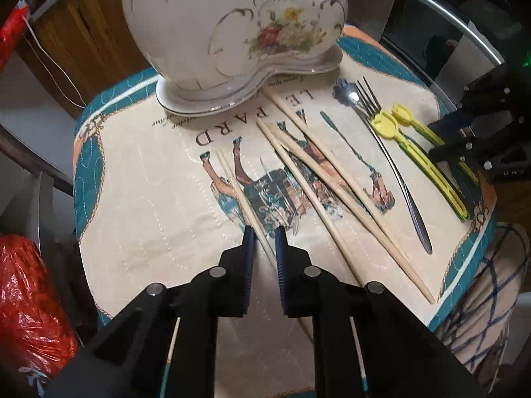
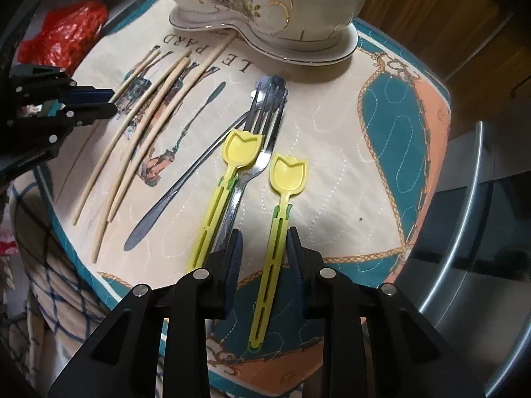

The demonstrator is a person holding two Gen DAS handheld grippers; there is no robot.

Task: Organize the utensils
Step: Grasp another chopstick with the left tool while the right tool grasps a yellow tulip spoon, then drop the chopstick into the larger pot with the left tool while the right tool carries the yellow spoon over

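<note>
My left gripper (image 1: 265, 237) straddles a single chopstick (image 1: 244, 199) with jaws slightly parted, not clamping. My right gripper (image 2: 264, 243) has jaws wide, a yellow tulip spoon (image 2: 278, 219) handle lying between them untouched.

Both units: left hand-held gripper (image 1: 265, 235) and right hand-held gripper (image 2: 262, 238), matte black angular linkages, round silver pivot pins, ribbed dark-blue pads.

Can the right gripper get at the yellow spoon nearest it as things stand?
Probably yes. The right gripper is open with the yellow spoon's handle lying between its fingers, nothing on top of it. The fork and second yellow spoon lie beside it, apart.
</note>
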